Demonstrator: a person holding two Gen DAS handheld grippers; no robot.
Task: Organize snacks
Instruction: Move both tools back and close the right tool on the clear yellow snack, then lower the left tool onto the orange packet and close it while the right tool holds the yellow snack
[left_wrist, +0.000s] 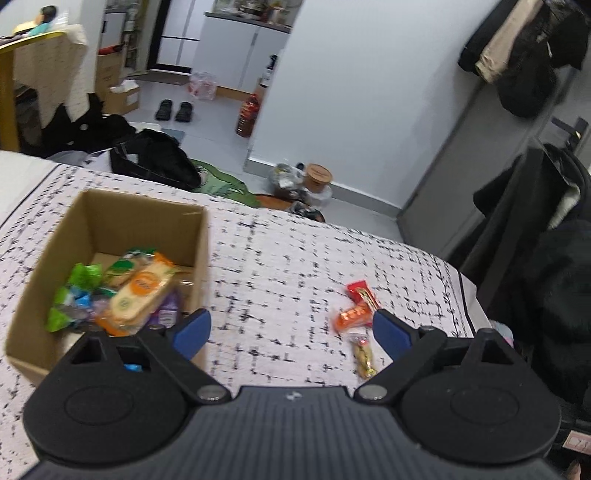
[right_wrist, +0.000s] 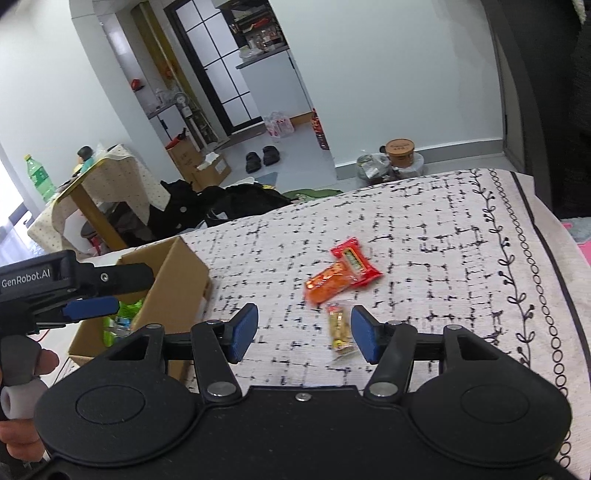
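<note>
A cardboard box (left_wrist: 201, 236) stands on the patterned bedspread and holds several snack packets, among them an orange-and-cream one (left_wrist: 142, 293). Three snacks lie on the bedspread to its right: a red packet (left_wrist: 362, 293), an orange packet (left_wrist: 351, 318) and a small clear yellow packet (left_wrist: 364, 354). My left gripper (left_wrist: 291, 332) is open and empty, beside the box's right wall. In the right wrist view the box (right_wrist: 177, 273) is at left, with the red packet (right_wrist: 356, 262), orange packet (right_wrist: 328, 286) and yellow packet (right_wrist: 340, 328) ahead. My right gripper (right_wrist: 303, 332) is open and empty; the yellow packet lies near its right finger.
The bedspread (left_wrist: 280, 266) ends at a far edge; beyond it are black bags (left_wrist: 155, 158), slippers (left_wrist: 173, 110) and a red bottle (left_wrist: 248, 116) on the floor. Dark clothes (left_wrist: 554, 280) hang at the right. The left gripper's body (right_wrist: 55, 291) shows over the box in the right wrist view.
</note>
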